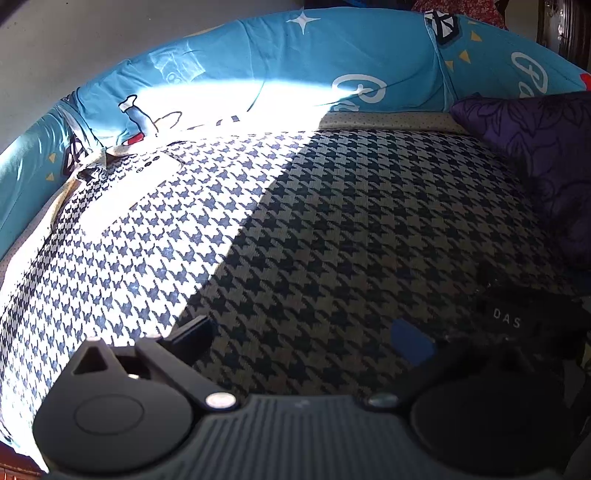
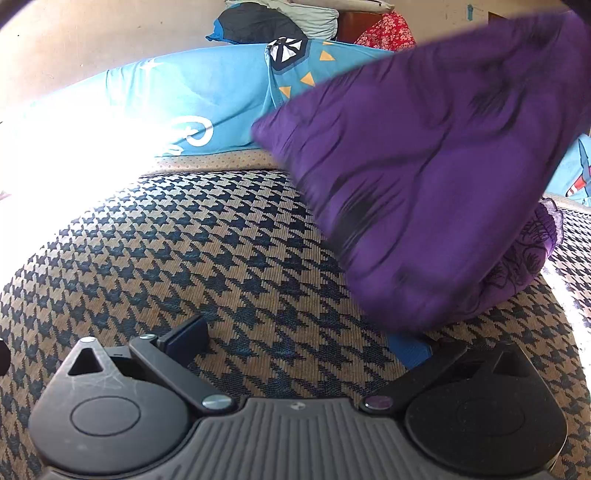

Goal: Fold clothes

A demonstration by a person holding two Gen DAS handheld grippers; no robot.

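A houndstooth bed cover (image 1: pixel 332 221) spreads under me, half in bright sun, with blue printed pillows (image 1: pixel 295 62) along the wall. My left tool (image 1: pixel 301 338) and right tool (image 2: pixel 299 343) both gape wide, holding nothing. The purple garment (image 2: pixel 424 177) hangs blurred just ahead of my right tool, its lower end on the bed

I see a houndstooth cover (image 1: pixel 332 229) spread wide, half in hard sunlight. Along its far edge runs a blue printed cushion (image 1: pixel 295 62). Near the cover's sunlit far-left corner lies a white remote (image 1: pixel 147 173). Beyond the cushion, red floral fabric (image 2: pixel 388 31) shows.
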